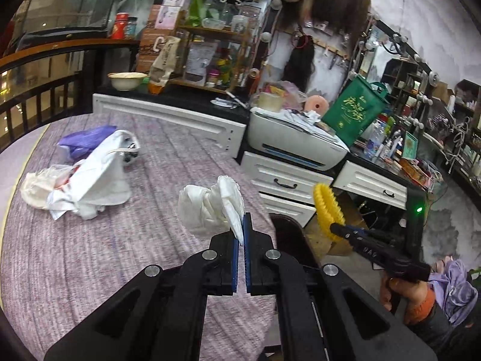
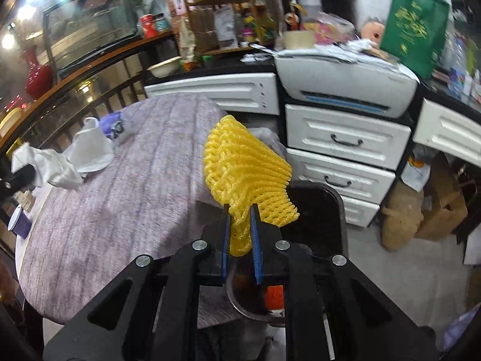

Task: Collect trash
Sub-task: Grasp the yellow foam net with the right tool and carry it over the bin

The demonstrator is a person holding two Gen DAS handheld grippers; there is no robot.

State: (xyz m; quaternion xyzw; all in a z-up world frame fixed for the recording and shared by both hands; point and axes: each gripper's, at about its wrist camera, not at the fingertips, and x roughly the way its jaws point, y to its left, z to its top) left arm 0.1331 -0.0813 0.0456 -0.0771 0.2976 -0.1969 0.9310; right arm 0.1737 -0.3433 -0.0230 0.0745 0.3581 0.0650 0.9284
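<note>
You have 2 pieces of trash in hand at this moment. Your left gripper is clamped on a crumpled white paper tissue, pinching 1 thin edge between the blue pads while the bulk hangs free above the round table with the mauve woven cloth. Your right gripper is clamped on a yellow foam fruit net, squeezed at its narrow end, just past the table edge and above the dark bin beside the white drawers.

By my reading, the job is about midway: neither piece looks dropped yet, and more litter lies on the far side of the cloth, well apart from both grippers. That is a heap of white crumpled paper and plastic wrapping, a purple plastic bag behind it, and a purple paper cup near the table edge.

The net's long axis runs from the pinch forward and upward along the fingers, flaring wide at its free end, tilted slightly left. The tissue's long side lies mostly across the left fingers, its mass leaning to their left.
</note>
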